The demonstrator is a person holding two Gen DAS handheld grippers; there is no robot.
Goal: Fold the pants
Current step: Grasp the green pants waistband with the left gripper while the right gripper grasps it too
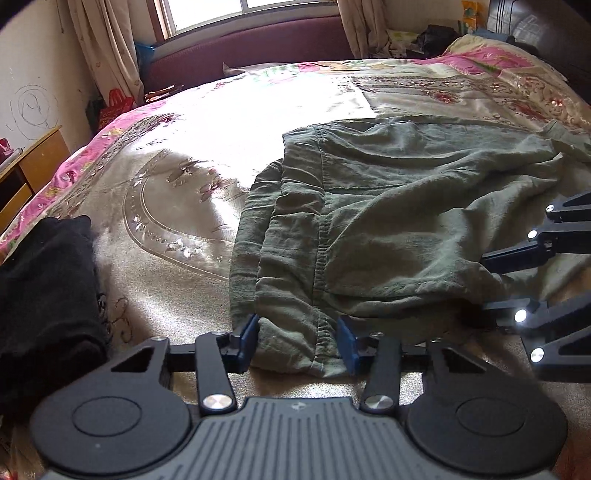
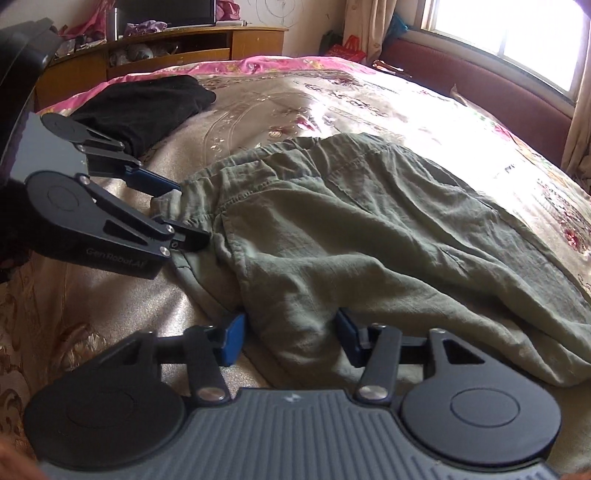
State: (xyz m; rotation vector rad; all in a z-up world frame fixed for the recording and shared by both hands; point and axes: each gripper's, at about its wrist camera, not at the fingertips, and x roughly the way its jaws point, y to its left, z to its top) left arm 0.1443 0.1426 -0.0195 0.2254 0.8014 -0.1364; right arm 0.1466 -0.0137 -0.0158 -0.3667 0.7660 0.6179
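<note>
At the centre of both views, the green pants [image 1: 388,221] are seen rumpled on the bedspread [image 1: 166,206], unfolded; the left gripper [image 1: 301,341] and right gripper [image 2: 290,341] are part-closed around the near edge, and all folding remains.

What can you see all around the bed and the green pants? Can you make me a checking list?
Surface: bedspread, floral, sunlit.
Job's things: green pants, rumpled, lying on the bed.
Clutter: black garment bundled near the bed's edge.
Grippers: left gripper with waistband cloth between its pads; right gripper with pant fabric between its pads; contact unclear.
Cables: nothing seen.
Surroundings: window, curtains, wooden shelf unit.
</note>
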